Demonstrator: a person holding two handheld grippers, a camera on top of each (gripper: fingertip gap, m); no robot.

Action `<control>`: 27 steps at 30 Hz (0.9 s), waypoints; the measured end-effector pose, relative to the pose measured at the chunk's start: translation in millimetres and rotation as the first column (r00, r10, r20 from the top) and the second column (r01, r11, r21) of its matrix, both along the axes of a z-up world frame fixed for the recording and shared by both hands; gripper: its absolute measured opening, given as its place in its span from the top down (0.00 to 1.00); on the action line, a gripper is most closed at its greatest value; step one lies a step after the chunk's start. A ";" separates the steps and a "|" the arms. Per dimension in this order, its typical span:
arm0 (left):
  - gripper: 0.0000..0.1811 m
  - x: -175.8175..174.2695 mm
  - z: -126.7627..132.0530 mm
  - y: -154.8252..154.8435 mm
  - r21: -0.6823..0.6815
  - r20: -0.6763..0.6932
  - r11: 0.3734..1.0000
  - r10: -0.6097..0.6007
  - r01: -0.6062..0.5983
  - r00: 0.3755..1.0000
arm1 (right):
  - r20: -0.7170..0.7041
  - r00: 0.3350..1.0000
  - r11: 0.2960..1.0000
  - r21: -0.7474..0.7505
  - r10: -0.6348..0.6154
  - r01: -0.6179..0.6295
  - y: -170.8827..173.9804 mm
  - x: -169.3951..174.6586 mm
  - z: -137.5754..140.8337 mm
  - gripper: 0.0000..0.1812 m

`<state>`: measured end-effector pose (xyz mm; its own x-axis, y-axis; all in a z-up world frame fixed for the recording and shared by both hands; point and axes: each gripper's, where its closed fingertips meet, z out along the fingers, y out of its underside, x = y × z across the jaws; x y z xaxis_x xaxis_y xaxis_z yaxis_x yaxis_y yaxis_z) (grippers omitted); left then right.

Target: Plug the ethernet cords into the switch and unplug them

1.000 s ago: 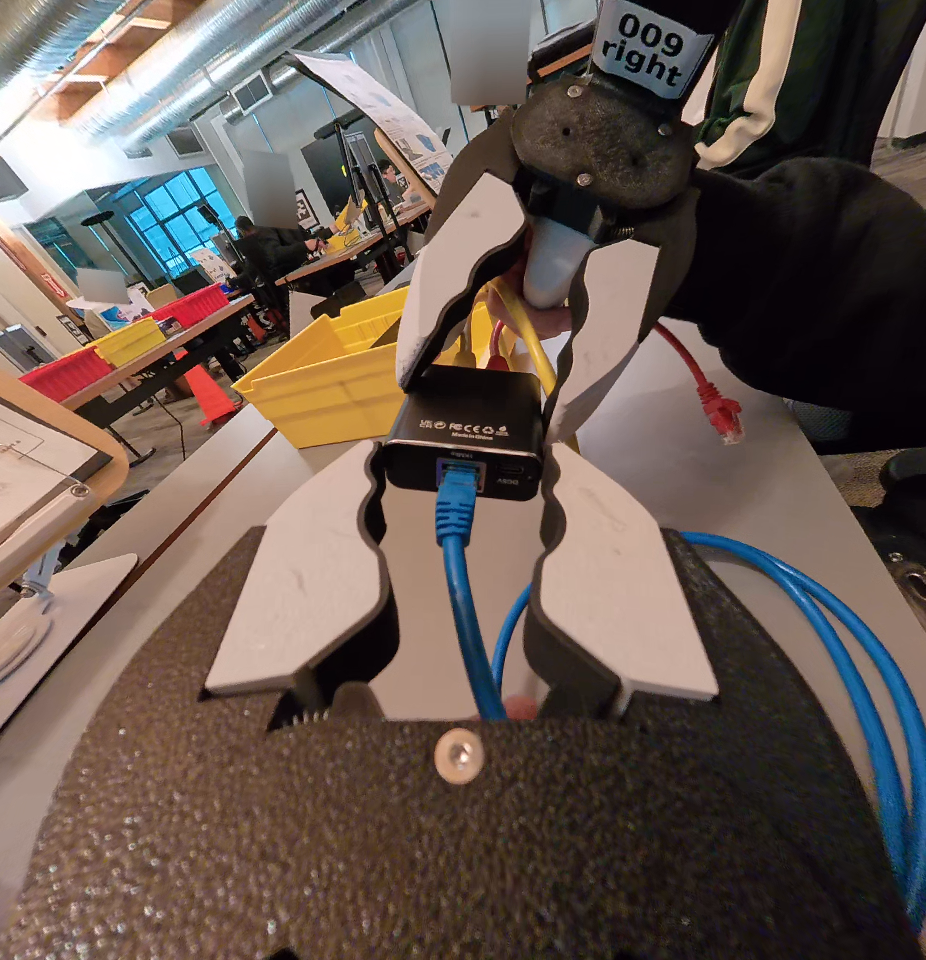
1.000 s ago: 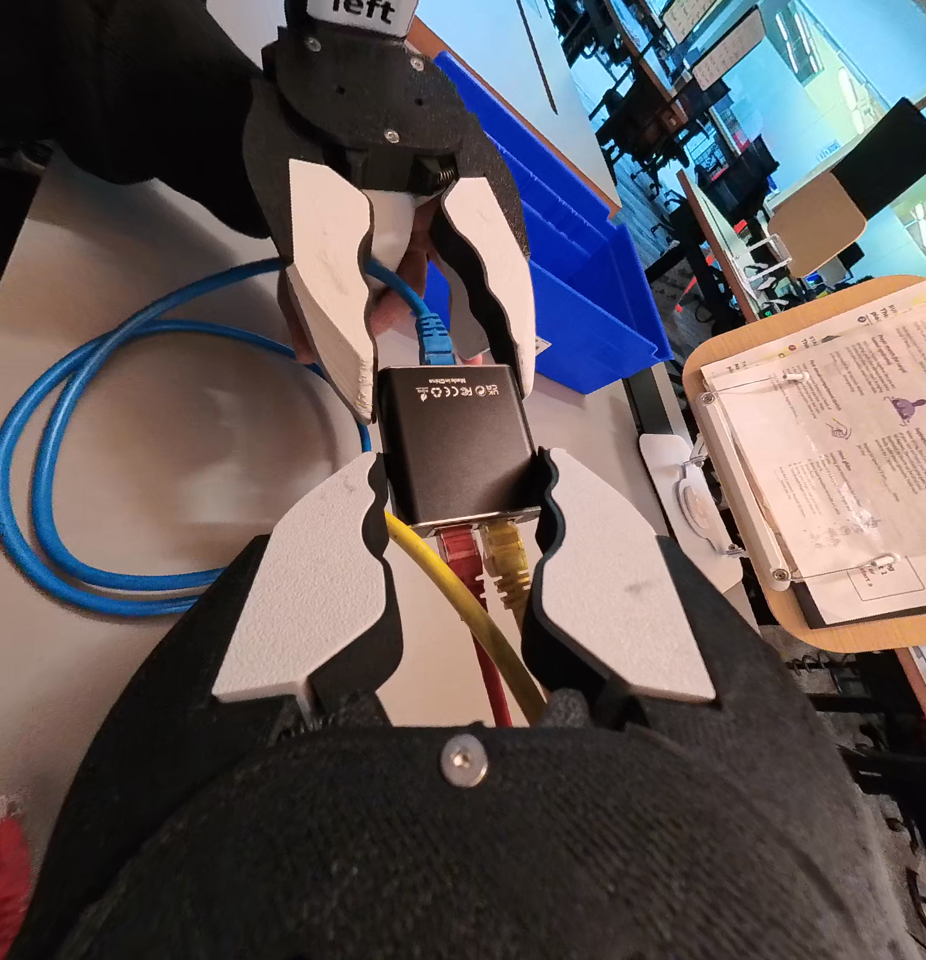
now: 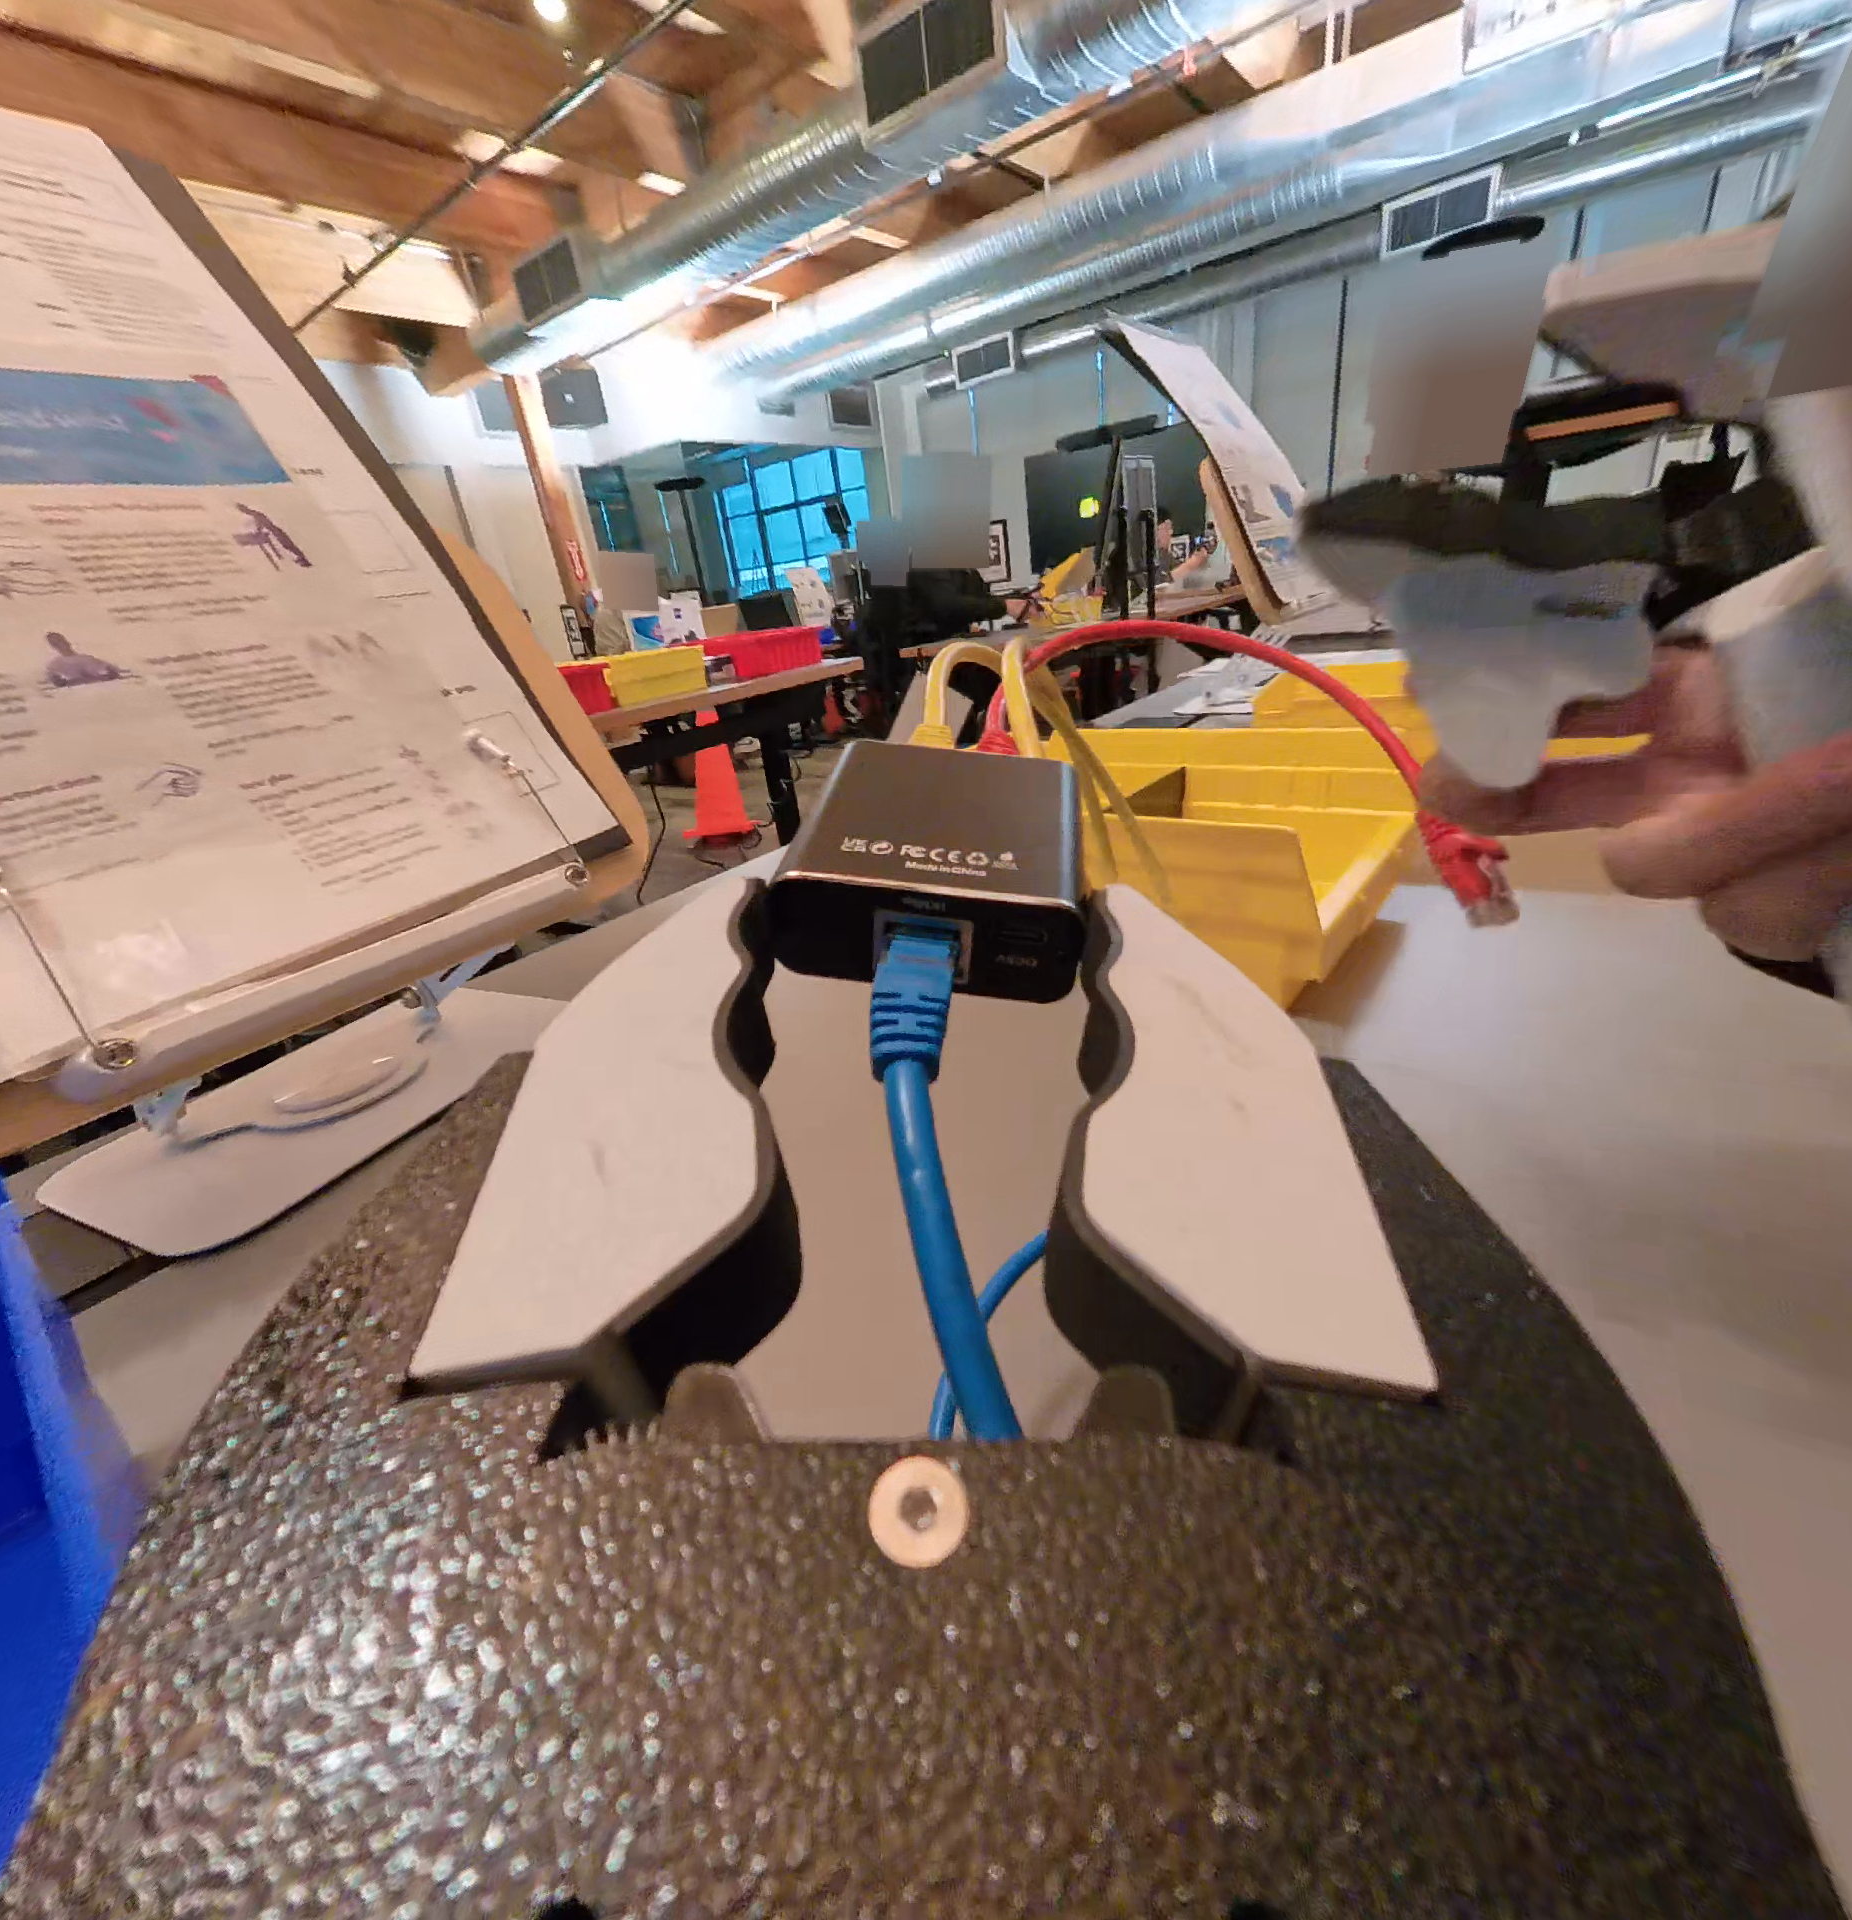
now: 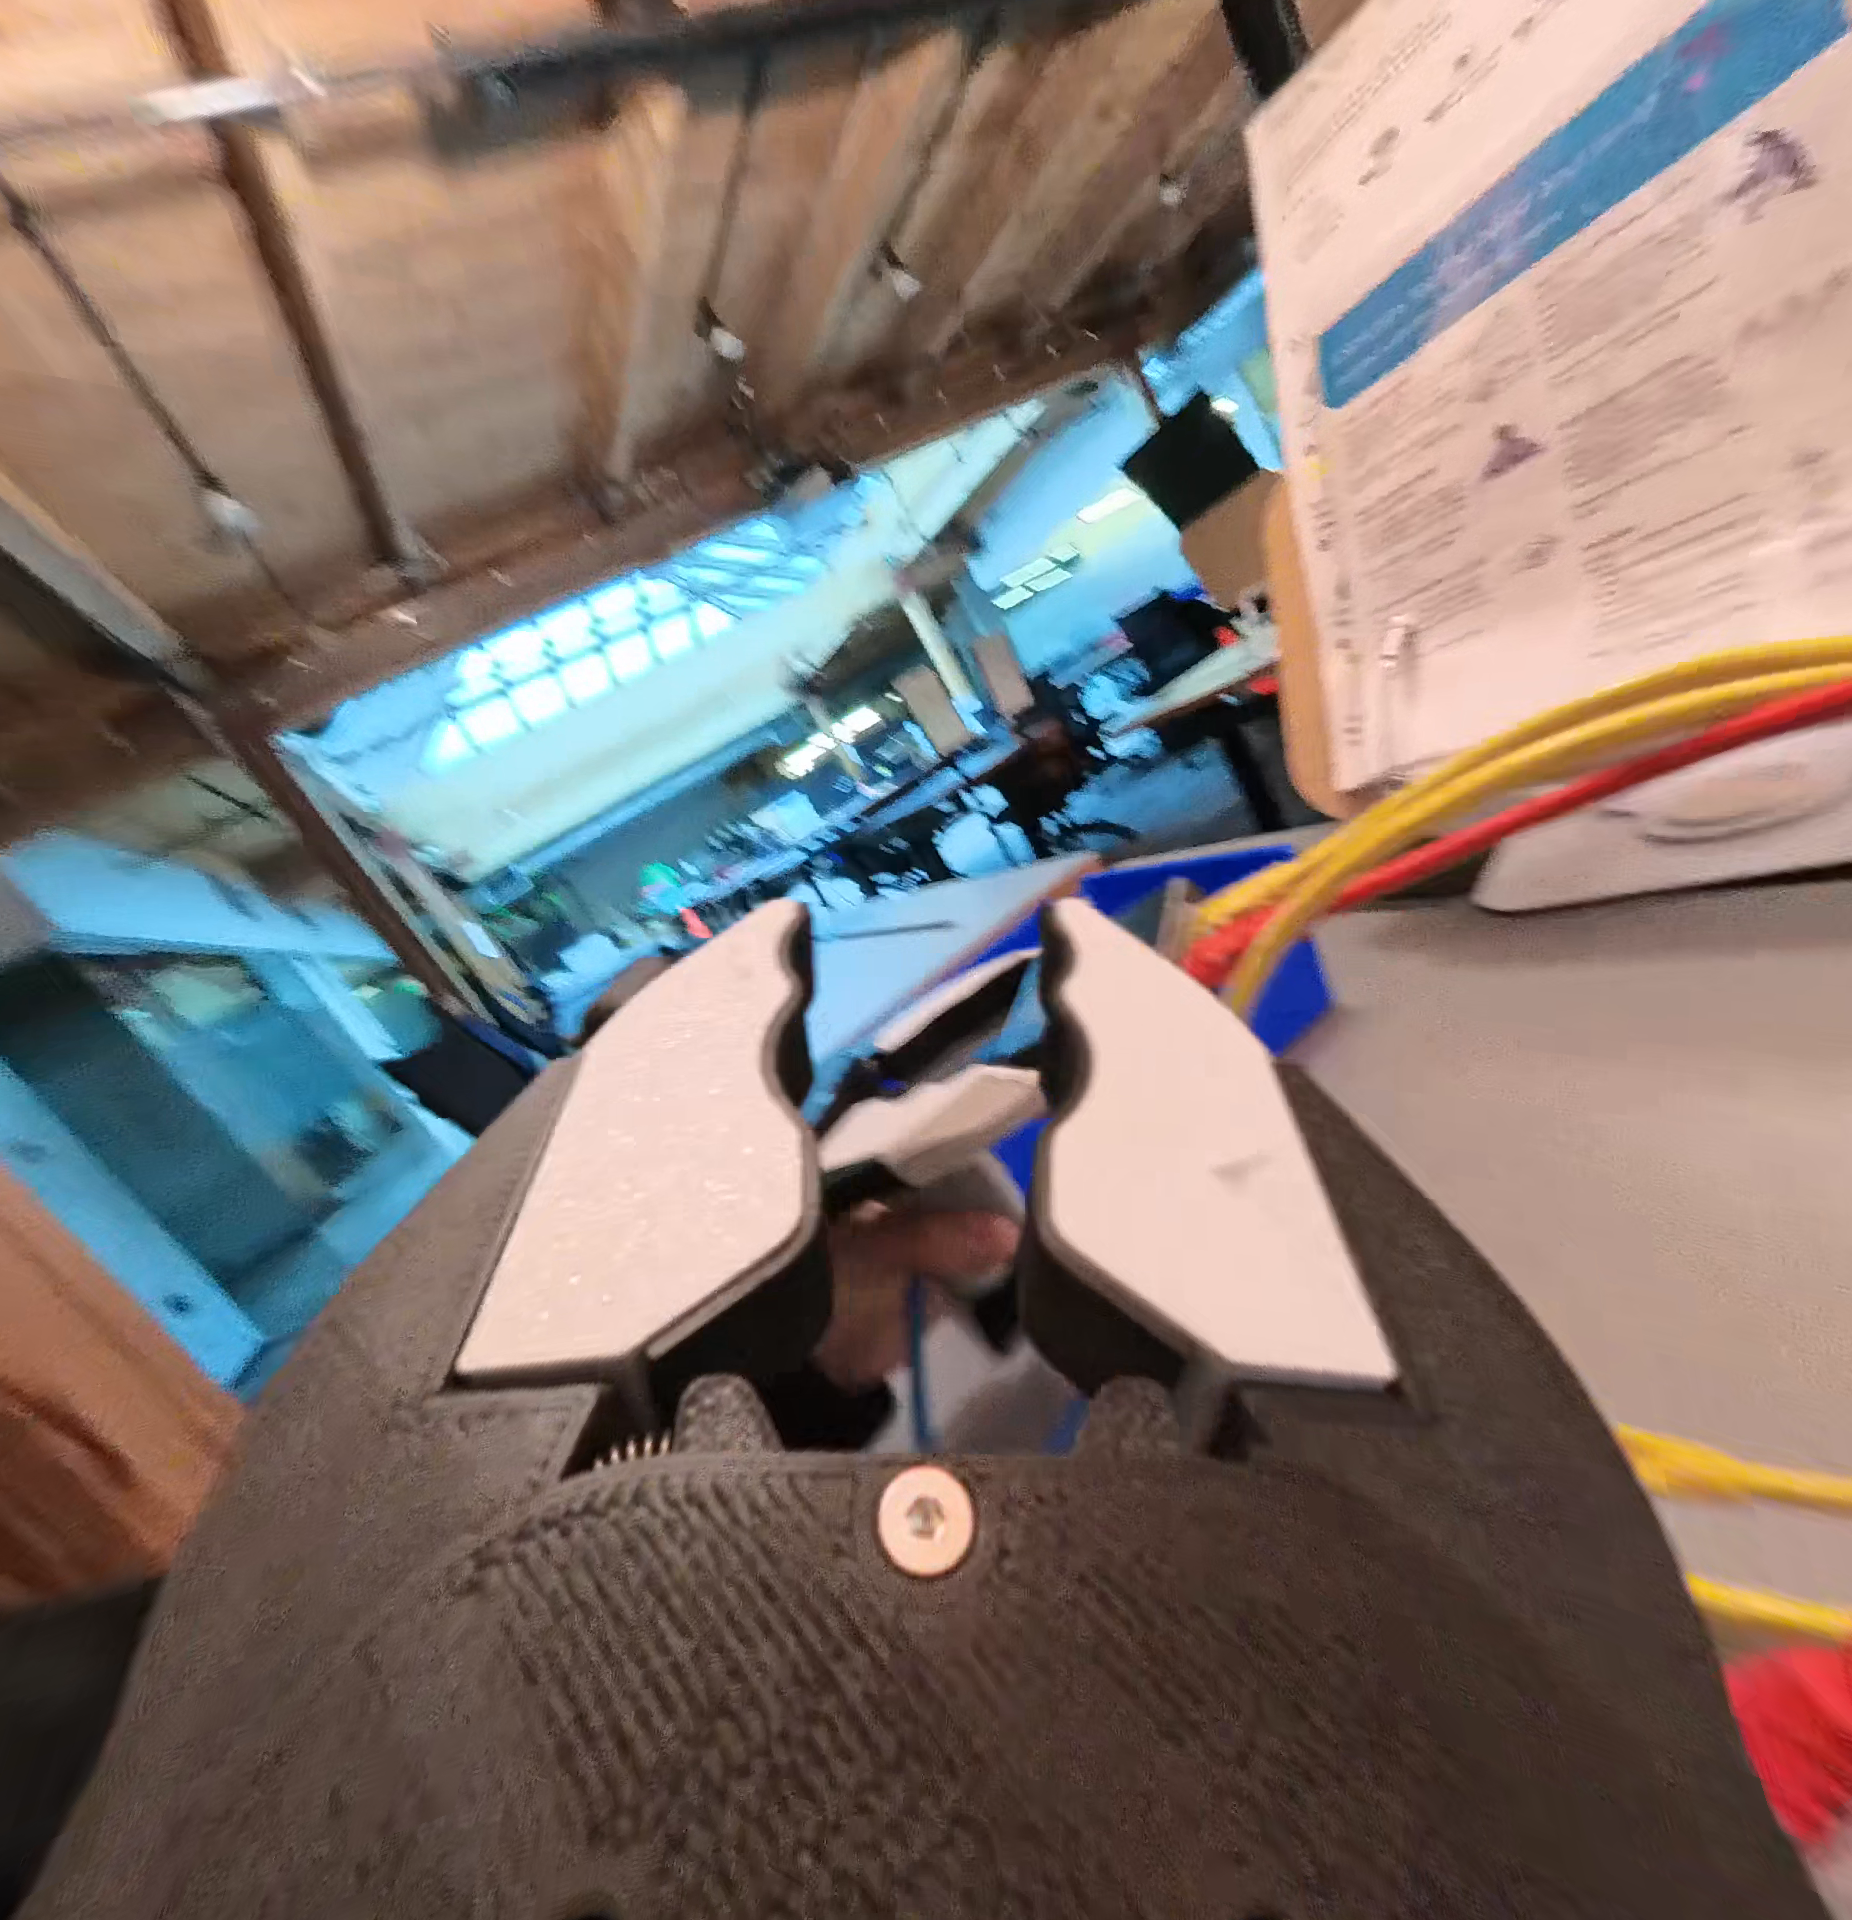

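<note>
Right gripper [image 4: 922,940] released boxy (matte) switch [image 3: 927,868].

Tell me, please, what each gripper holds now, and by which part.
The left gripper holds the black switch by its two side faces, at the end with the blue cord. The right gripper is open and holds nothing.
</note>
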<state>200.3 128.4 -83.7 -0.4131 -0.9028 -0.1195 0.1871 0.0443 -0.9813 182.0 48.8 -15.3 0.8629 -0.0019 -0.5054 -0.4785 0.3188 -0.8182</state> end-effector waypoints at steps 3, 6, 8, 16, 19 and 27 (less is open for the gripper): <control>0.68 0.0 -8.3 -4.8 -0.018 0.025 0.999 -0.036 0.036 0.999 | -0.007 0.999 0.998 -0.052 0.039 -0.039 18.7 -9.1 -20.7 0.73; 0.68 -5.6 -9.2 -5.9 -0.016 0.044 0.998 -0.052 0.052 0.998 | -0.107 0.990 0.980 -0.185 -0.087 0.067 27.6 17.3 -66.1 0.73; 0.69 -11.7 -9.1 -5.2 -0.008 0.068 0.998 -0.061 0.061 0.996 | -0.222 0.970 0.992 -0.097 -0.097 0.077 26.2 27.7 -71.1 0.75; 0.69 -15.7 -17.8 -5.3 0.042 0.070 0.998 -0.049 0.046 0.996 | -0.437 0.899 0.999 0.050 0.031 -0.011 36.4 29.6 -86.2 0.78; 0.68 -15.3 -19.9 -8.3 0.051 0.066 0.997 -0.052 0.049 0.996 | -0.478 0.878 0.995 0.102 0.031 0.021 31.7 35.5 -85.8 0.82; 0.69 -13.9 -23.7 -13.9 0.068 0.060 0.996 -0.059 0.055 0.996 | -0.524 0.848 0.990 0.141 0.075 0.000 33.7 38.5 -92.9 0.86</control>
